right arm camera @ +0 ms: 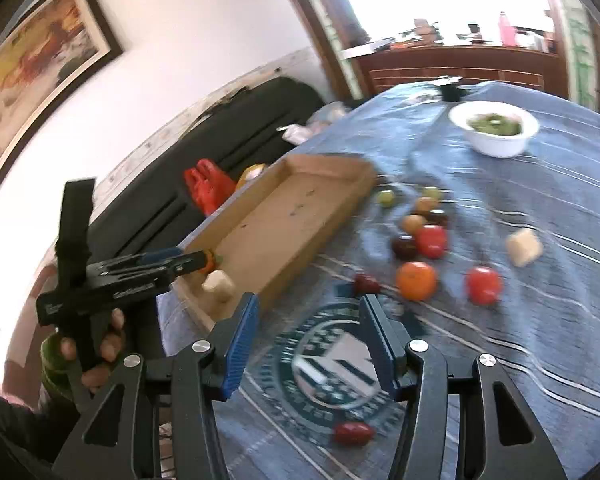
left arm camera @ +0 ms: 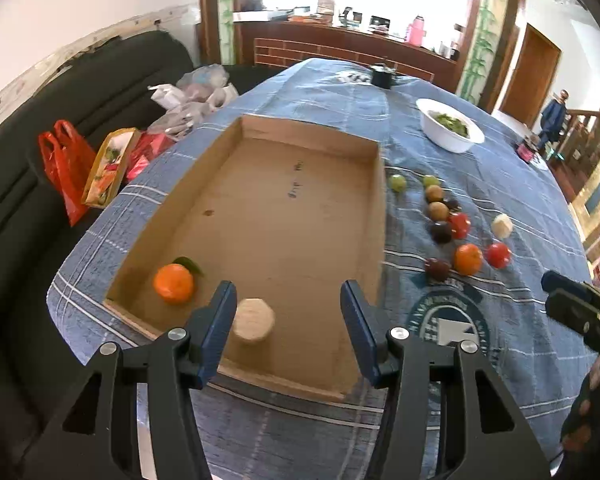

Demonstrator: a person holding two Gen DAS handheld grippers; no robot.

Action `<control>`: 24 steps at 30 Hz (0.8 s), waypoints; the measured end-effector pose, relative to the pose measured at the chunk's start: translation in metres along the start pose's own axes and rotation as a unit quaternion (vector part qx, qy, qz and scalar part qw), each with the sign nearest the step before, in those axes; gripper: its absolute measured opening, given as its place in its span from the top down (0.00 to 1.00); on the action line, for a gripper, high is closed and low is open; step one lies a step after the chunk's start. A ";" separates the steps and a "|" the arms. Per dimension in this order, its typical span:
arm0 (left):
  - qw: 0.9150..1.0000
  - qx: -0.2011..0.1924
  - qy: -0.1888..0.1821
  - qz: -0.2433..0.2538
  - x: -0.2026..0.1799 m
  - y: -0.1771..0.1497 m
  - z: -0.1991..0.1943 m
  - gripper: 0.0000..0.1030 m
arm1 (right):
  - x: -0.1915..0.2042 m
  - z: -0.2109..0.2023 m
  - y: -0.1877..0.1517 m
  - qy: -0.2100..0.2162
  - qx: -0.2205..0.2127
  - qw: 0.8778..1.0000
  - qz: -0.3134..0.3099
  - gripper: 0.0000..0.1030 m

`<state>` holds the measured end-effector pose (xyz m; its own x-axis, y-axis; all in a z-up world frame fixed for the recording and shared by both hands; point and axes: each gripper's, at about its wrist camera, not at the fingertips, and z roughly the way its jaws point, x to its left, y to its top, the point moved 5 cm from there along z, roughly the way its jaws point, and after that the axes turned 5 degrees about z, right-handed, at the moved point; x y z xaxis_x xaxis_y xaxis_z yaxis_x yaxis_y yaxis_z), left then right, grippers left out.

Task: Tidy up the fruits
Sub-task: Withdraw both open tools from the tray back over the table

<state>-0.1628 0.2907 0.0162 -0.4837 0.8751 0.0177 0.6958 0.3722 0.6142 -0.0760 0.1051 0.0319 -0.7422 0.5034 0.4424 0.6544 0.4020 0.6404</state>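
Left wrist view showed your left gripper with its blue-padded jaws standing apart and nothing clamped between them. It hung over the near end of the shallow brown cardboard tray. A pale beige faceted block lay on the tray floor just inside the left pad, not pinched. An orange tangerine with a green leaf sat in the tray's near left corner, outside the jaws.

Your right gripper likewise stood parted and empty above the round green emblem on the blue checked tablecloth. The loose fruit lay ahead of it and to its right, clear of the pads: a dark red plum nearest the right pad, then an orange tangerine, a red tomato-like fruit, and further off a cluster of brown, dark and green pieces. A small red oblong fruit lay below the jaws, near the table edge. A second beige block sat well to the right. A white bowl of green leaves stood at the far side.
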 end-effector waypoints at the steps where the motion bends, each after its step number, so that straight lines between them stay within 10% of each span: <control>1: 1.000 -0.001 -0.002 0.003 -0.004 0.000 -0.001 0.49 | -0.007 -0.006 0.000 -0.004 -0.004 1.000 0.006 0.47; 24: 0.994 0.012 -0.057 0.088 -0.104 -0.021 -0.014 0.49 | -0.086 -0.095 -0.003 -0.069 -0.072 0.994 0.053 0.47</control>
<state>-0.1348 0.1879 0.0129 -0.2919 0.9559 0.0329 0.7768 0.2169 0.5912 -0.0284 -0.0124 0.0518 -0.6366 0.6411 0.4286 0.6934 0.2326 0.6820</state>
